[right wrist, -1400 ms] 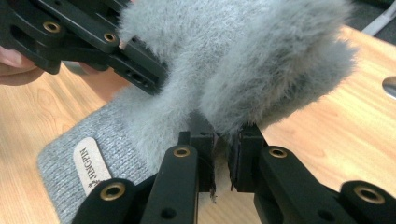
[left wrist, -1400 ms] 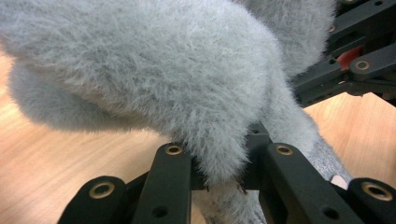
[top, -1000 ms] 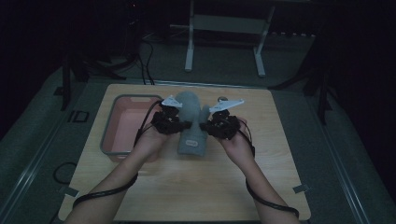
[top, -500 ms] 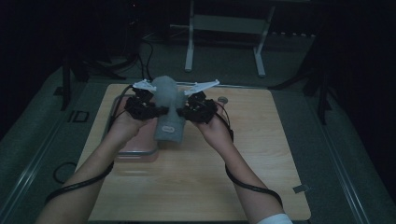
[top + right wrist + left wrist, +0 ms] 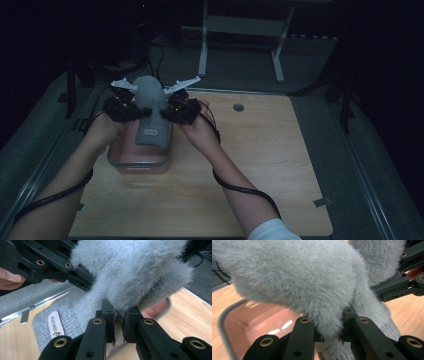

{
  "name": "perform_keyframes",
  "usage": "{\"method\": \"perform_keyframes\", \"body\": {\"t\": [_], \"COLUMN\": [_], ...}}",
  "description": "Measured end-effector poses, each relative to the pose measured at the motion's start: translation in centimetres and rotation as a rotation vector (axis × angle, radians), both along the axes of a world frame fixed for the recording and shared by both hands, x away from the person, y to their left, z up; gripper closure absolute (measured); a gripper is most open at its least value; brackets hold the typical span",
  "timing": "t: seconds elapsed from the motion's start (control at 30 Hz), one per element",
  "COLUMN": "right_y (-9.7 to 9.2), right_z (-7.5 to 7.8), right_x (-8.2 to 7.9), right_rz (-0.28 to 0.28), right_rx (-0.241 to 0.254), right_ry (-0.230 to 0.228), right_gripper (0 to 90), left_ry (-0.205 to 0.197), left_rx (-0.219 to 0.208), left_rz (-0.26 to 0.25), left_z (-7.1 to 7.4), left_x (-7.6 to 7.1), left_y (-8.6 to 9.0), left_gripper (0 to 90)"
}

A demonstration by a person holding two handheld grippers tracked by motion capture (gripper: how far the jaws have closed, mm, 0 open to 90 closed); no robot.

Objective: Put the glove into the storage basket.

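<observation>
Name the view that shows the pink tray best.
The high view: the pink tray sits whole on the table, under the grey fuzzy hat. The left gripper view catches one corner; the right gripper view, a rim edge.

Black linkage tools point(image 5: 329, 337) with brass-ringed rivets — pale three-cornered plates on top; black cables trailing; white sleeve point(image 5: 267, 231).
</observation>
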State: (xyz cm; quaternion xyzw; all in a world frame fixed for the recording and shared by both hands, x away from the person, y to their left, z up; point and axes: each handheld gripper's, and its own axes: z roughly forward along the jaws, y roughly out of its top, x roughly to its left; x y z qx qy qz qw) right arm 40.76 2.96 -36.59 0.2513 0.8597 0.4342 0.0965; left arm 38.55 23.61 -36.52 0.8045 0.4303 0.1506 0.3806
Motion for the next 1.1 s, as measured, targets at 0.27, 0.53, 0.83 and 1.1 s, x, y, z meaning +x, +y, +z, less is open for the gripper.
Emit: {"method": "perform_keyframes", "body": {"t": [0.27,0.53,0.83,1.1], "right_y": [3.3,5.0,5.5,6.0], "right_z": [-2.0,-5.8,-9.5,-11.9], "right_x": [1.3,2.6,3.6,4.5], "right_rz": [0.02,0.001,-0.035,-0.072], "right_rx": [-0.031,-0.089,-0.141,-0.226], "right_ry": [0.046,0.094,0.162,0.195], "right_gripper": [82.3,82.3,82.2,82.1], "left_ry": [0.052,0.122,0.203,0.264], "left_rx": [0.004,0.013,0.026,0.073], "left_rz": [0.044,0.077,0.101,0.109], "left_z": [-2.3,-6.4,-9.9,-12.3], "left_x": [0.8,2.3,3.5,4.7], "left_y": [2.6,2.9,2.5,1.5], "left_gripper": [78.5,78.5,78.4,78.3]}}
